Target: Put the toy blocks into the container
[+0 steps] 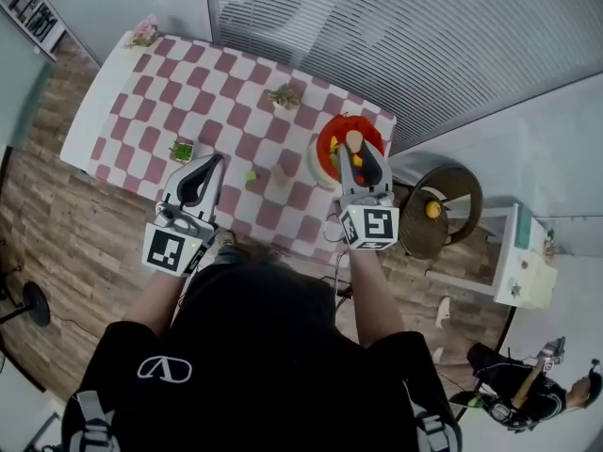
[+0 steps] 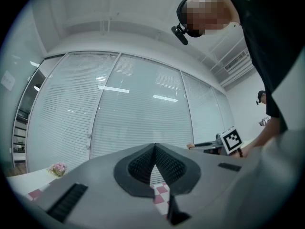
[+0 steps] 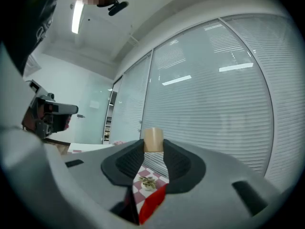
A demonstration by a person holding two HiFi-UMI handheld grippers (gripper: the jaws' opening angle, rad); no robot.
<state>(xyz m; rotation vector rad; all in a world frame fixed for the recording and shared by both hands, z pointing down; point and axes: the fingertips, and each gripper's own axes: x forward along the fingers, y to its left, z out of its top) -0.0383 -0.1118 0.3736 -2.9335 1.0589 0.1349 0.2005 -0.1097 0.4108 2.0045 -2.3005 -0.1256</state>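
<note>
Checkered table [image 1: 236,102], container [image 1: 327,135] half behind right tool [image 1: 355,153]

- Holds left gripper [image 1: 209,166] out level on the left side, jaws pressed together tip to tip, nothing between them.
- Carries its marker cube [image 1: 172,250] at the rear end, close to the torso.
- Bends left forearm [image 1: 154,298] at the elbow, bare below a short black sleeve.
- Holds right gripper [image 1: 356,154] level on the right side, further forward than the left one.
- Clamps a tan block [image 3: 153,139] between the right jaw tips, jaws only slightly apart.
- Reaches right forearm [image 1: 370,290] nearly straight ahead.
- Points both grippers roughly the same way, well apart.
</note>
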